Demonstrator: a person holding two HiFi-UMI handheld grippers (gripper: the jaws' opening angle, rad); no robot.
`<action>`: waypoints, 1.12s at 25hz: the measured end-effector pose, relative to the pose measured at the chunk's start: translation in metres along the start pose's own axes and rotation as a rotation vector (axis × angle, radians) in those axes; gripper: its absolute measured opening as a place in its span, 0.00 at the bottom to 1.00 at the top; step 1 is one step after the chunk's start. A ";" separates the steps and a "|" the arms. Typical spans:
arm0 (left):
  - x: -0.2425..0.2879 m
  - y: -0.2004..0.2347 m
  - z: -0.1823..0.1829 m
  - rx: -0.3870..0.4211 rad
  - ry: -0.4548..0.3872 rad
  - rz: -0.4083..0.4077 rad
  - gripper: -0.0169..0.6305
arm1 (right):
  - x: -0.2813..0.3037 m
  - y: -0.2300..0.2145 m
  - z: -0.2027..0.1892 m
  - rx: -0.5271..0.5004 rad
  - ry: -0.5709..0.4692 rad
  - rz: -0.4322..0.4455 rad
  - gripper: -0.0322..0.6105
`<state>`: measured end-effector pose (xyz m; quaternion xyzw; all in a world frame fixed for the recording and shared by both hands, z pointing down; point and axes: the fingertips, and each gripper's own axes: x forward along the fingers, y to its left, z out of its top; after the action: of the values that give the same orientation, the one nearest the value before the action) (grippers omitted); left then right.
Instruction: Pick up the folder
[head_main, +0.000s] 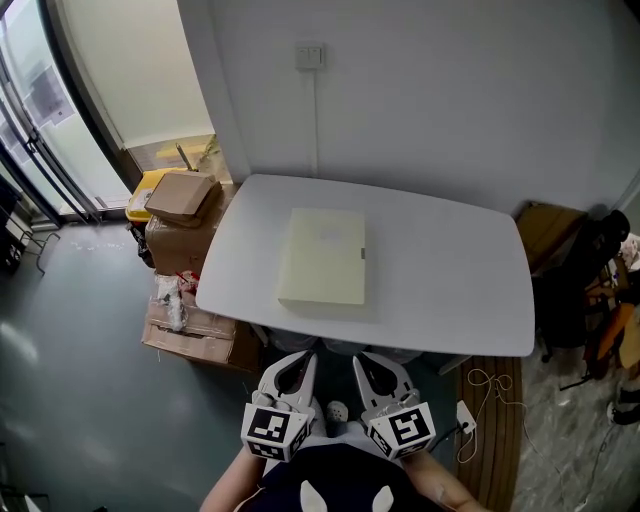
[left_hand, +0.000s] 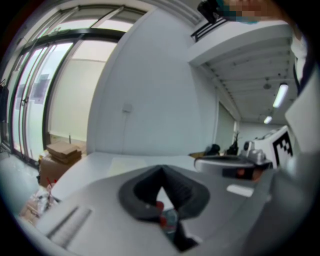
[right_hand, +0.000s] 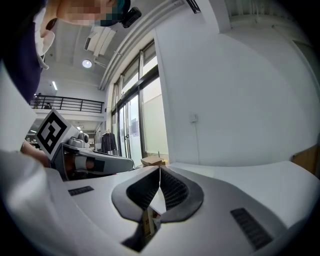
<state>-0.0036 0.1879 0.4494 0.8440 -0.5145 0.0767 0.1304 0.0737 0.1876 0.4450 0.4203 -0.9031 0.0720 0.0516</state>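
A pale cream folder (head_main: 322, 257) lies flat on the white table (head_main: 450, 270), left of its middle. Both grippers hang side by side off the table's near edge, well short of the folder. My left gripper (head_main: 300, 358) is shut, its jaw tips touching and nothing between them. My right gripper (head_main: 366, 360) is shut and empty too. In the left gripper view the folder (left_hand: 131, 162) shows as a pale patch beyond the closed left gripper (left_hand: 161, 169). In the right gripper view the closed right gripper (right_hand: 160, 170) points over the tabletop (right_hand: 250, 172).
Cardboard boxes (head_main: 182, 215) are stacked on the floor by the table's left end. A dark bag and a chair (head_main: 580, 270) stand at the right. Cables and a power strip (head_main: 467, 415) lie on the floor near the right gripper. A wall (head_main: 420, 90) rises behind the table.
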 end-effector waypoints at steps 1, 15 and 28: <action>0.000 0.000 -0.001 -0.001 0.002 0.004 0.03 | 0.000 -0.001 -0.002 0.002 0.004 -0.001 0.06; 0.026 0.011 -0.007 -0.015 0.030 -0.005 0.03 | 0.017 -0.017 -0.013 -0.001 0.049 0.006 0.06; 0.065 0.028 -0.014 -0.036 0.092 -0.047 0.03 | 0.045 -0.046 -0.017 0.020 0.094 -0.026 0.06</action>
<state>0.0013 0.1246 0.4838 0.8490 -0.4893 0.1030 0.1710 0.0805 0.1273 0.4723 0.4287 -0.8933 0.0999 0.0908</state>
